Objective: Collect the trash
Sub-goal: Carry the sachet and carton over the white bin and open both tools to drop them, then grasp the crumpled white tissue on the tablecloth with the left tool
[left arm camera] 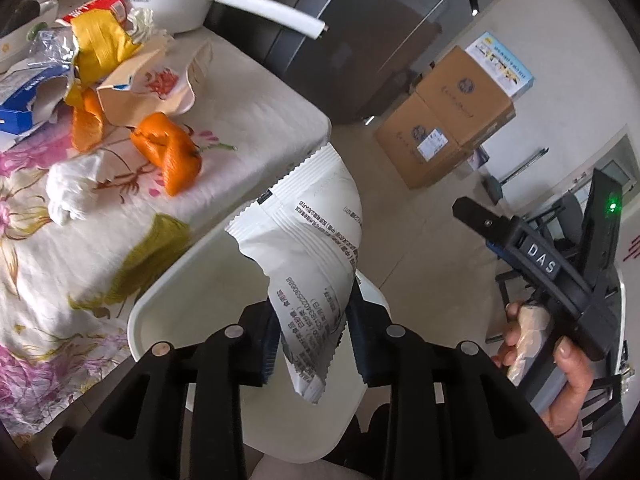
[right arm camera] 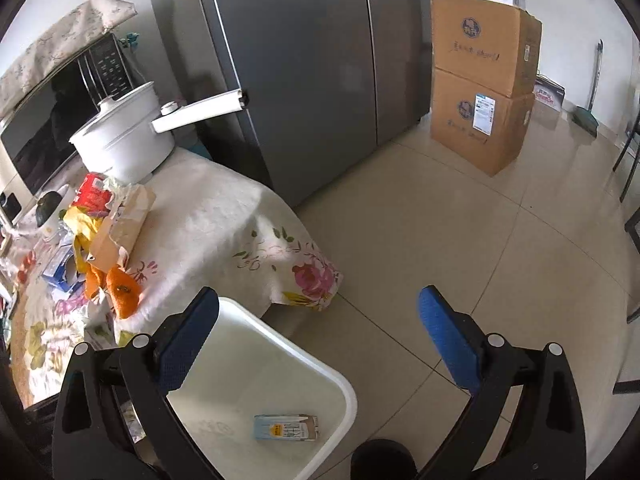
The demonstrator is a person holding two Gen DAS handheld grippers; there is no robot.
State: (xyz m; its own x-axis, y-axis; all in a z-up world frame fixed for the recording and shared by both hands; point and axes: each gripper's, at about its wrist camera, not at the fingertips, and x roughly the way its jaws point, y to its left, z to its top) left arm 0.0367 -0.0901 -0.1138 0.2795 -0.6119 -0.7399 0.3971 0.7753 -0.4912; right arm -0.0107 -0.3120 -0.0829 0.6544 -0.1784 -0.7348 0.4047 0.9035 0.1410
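**White wrapper between my left pads, over the bin**

In my left wrist view, the left gripper (left arm camera: 312, 344) has a crumpled white wrapper (left arm camera: 308, 256) with black print between its blue pads. The right-hand pad touches the wrapper's edge; on the other side I can't tell whether the pad still presses, so I can't call the grip firm or loose. The wrapper hangs over the white bin (left arm camera: 192, 280), which stands on the floor just beside the table's near edge.

My right gripper (right arm camera: 320, 332) has its jaws spread wide, with nothing between them. It points down at the same bin (right arm camera: 280, 360) from the floor side. A small carton (right arm camera: 286, 427) lies flat on the bin's bottom, near the corner closest to that camera. In the left view I see the right gripper's black body (left arm camera: 560, 264) held in a hand (left arm camera: 560, 364) off to the right of the bin.

More trash remains on the flowered tablecloth (left arm camera: 248, 112). An orange peel (left arm camera: 172, 152) lies toward the table's near edge, with a wadded white tissue (left arm camera: 72, 192) beside it. Farther in there is a torn beige paper bag (left arm camera: 148, 84), yellow wrapping (left arm camera: 100, 44), a red packet (left arm camera: 96, 8) and a blue-and-white box (left arm camera: 24, 96), all heaped together. A white pot (right arm camera: 128, 136) with a long handle sits at the table's far edge, by the grey fridge (right arm camera: 312, 60). Two cardboard boxes (right arm camera: 480, 92) are stacked on the floor beyond.
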